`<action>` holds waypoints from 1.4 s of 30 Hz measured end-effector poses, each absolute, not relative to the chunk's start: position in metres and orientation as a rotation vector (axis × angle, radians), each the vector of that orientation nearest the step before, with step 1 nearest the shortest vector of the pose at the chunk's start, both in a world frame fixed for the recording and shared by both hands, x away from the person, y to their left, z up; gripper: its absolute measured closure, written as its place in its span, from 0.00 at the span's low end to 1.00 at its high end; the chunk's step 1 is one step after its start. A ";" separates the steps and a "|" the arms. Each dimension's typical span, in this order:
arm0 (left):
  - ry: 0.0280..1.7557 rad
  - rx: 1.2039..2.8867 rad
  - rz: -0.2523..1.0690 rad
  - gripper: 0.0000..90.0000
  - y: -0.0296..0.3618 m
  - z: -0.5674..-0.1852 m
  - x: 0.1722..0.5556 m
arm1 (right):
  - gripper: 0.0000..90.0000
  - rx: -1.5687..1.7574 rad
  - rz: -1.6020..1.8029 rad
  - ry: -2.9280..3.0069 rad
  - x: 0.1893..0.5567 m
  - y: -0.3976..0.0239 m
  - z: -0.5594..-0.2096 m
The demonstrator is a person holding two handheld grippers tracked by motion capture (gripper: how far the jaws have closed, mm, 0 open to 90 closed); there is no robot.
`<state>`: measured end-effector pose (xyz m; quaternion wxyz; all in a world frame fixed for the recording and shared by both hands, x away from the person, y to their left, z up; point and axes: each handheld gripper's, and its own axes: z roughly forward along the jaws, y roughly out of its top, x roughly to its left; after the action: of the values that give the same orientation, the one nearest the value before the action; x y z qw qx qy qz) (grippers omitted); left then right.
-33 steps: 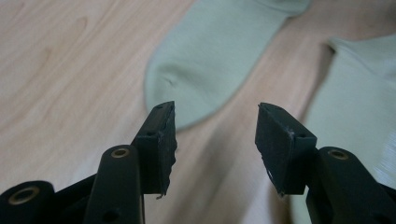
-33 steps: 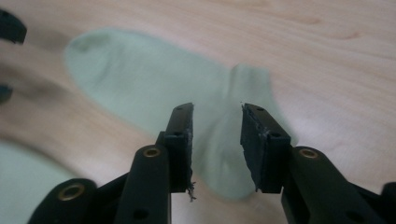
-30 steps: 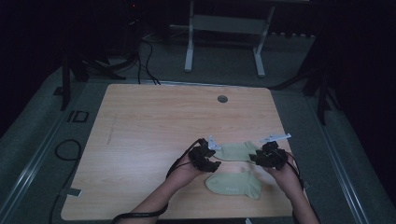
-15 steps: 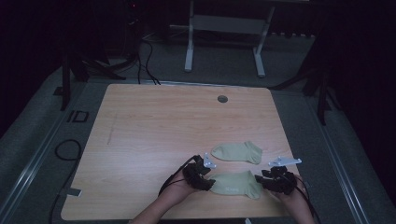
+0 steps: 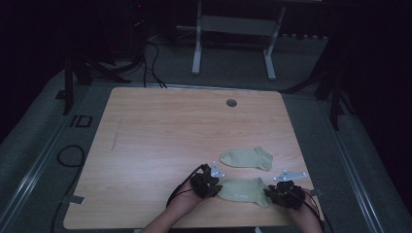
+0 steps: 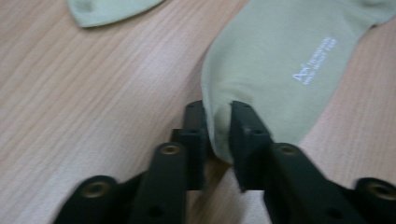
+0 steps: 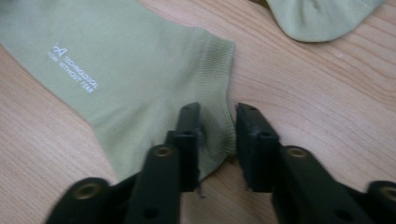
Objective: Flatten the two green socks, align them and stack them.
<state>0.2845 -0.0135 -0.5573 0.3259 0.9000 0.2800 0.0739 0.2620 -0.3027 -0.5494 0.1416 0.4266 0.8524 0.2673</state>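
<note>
High view: two pale green socks lie on the desk (image 5: 160,131) near its front edge. The near sock (image 5: 241,190) stretches between the two grippers; the far sock (image 5: 247,158) lies just beyond it, apart from both.

Left gripper (image 5: 210,184), at the near sock's left end, held in the person's left hand (image 5: 187,204). Its fingers have just been closing. Left gripper view: the sock's rounded end (image 6: 261,79) sits between the two black fingers (image 6: 195,135), which pinch a fold of its edge; white lettering lies farther up the fabric, ahead and to the right of the fingers. A tip of the far sock (image 6: 105,9) shows beyond the fingers, up and to the left, well apart from them.

Right gripper (image 5: 284,194), at the near sock's right end. Its fingers have likewise just been closing. Right gripper view: the ribbed cuff of the near sock (image 7: 116,79) runs down into the gap; the left finger (image 7: 187,135) presses on the cuff, while the right finger stands just beside the cuff's edge, contact there not clear. The lettering lies ahead and to the left of the fingers. Part of the far sock (image 7: 322,16) lies beyond the fingers, up and to the right.

Both socks lie flat on the desk.
</note>
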 end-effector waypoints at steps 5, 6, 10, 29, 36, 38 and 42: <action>0.742 2.338 0.160 0.98 -0.012 -0.555 0.284 | 0.92 1.242 0.780 2.451 0.260 -0.299 -0.548; 0.741 2.330 0.169 0.98 -0.012 -0.553 0.283 | 0.92 1.246 0.796 2.449 0.260 -0.300 -0.547; 0.745 2.297 0.188 0.98 -0.009 -0.540 0.285 | 0.92 1.245 0.840 2.425 0.260 -0.303 -0.534; 0.816 2.250 0.272 0.98 -0.024 -0.502 0.346 | 0.92 1.291 0.854 2.296 0.333 -0.317 -0.488; 0.834 2.267 0.284 0.98 -0.033 -0.518 0.361 | 0.92 1.359 0.789 2.300 0.362 -0.318 -0.500; 0.853 2.273 0.282 0.98 -0.034 -0.525 0.365 | 0.91 1.378 0.773 2.313 0.367 -0.318 -0.505; 0.869 2.295 0.263 0.98 -0.036 -0.535 0.373 | 0.91 1.409 0.751 2.331 0.374 -0.317 -0.517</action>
<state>0.3727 -0.0365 -0.5355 0.3303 0.8776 0.3324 0.1007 0.3743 -0.3174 -0.5168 0.1575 0.4924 0.8148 0.2623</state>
